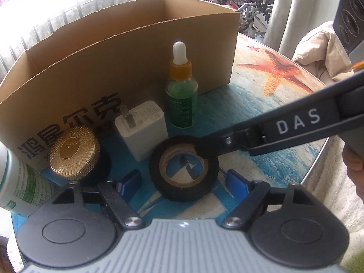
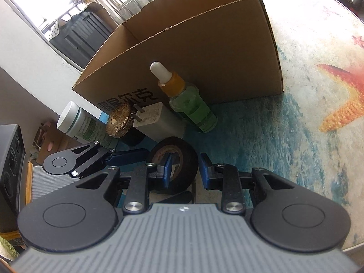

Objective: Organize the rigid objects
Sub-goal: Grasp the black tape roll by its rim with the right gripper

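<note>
A black tape roll sits tilted near the front of the round table. My right gripper is shut on the roll's wall, with one blue pad inside the hole and the other outside. In the left wrist view its black finger reaches in from the right onto the roll's far rim. My left gripper is open, its blue pads on either side of the roll with a gap on each side. One of its blue fingers shows in the right wrist view, left of the roll.
An open cardboard box stands behind. In front of it are a green dropper bottle, a white charger plug, a gold-lidded jar and a white bottle. A starfish print covers the table to the right.
</note>
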### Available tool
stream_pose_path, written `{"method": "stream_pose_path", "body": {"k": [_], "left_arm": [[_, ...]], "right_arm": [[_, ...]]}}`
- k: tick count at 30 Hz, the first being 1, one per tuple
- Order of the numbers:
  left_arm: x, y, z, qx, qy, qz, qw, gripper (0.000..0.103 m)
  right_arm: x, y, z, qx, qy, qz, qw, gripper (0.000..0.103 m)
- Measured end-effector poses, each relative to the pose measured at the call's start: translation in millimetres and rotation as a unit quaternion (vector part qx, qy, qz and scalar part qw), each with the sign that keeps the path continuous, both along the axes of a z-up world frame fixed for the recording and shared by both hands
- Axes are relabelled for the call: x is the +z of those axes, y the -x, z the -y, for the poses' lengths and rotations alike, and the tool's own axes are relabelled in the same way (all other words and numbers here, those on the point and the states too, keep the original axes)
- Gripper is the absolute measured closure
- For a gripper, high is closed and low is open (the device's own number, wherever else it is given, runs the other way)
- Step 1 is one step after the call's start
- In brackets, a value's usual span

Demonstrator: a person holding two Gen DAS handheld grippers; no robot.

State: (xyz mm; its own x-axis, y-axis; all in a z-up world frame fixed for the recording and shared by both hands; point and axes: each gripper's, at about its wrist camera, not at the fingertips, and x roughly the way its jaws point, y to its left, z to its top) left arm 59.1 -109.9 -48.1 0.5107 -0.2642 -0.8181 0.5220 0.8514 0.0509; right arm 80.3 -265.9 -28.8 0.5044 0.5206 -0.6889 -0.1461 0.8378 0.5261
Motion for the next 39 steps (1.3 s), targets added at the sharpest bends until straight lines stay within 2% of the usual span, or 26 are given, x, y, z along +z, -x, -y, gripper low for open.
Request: {"method": "stream_pose_path", "body": {"k": [7, 14, 22, 39], "left_arm": [[1, -3, 4, -0.008, -0.005, 0.001, 1.0, 0.022], [2, -6, -1, 0.009, 0.009, -0.003, 0.9999, 0.035], [2, -6, 1, 0.009, 0.008, 0.0, 0.9999, 0.035], [15, 6, -1, 0.007, 0.02, 0.022, 0.9995, 0.036]], "right_arm": [[-5, -7, -8, 0.009, 0.003, -0.004, 1.0, 0.079], [-2, -8, -14, 0.019, 0.023, 0.001, 1.0, 0.08], [-2, -6, -14, 0.017, 0.032, 0.005, 0.999, 0.085], [15, 12, -14, 0.009, 0.034, 0.028, 0.999, 0.085]]}}
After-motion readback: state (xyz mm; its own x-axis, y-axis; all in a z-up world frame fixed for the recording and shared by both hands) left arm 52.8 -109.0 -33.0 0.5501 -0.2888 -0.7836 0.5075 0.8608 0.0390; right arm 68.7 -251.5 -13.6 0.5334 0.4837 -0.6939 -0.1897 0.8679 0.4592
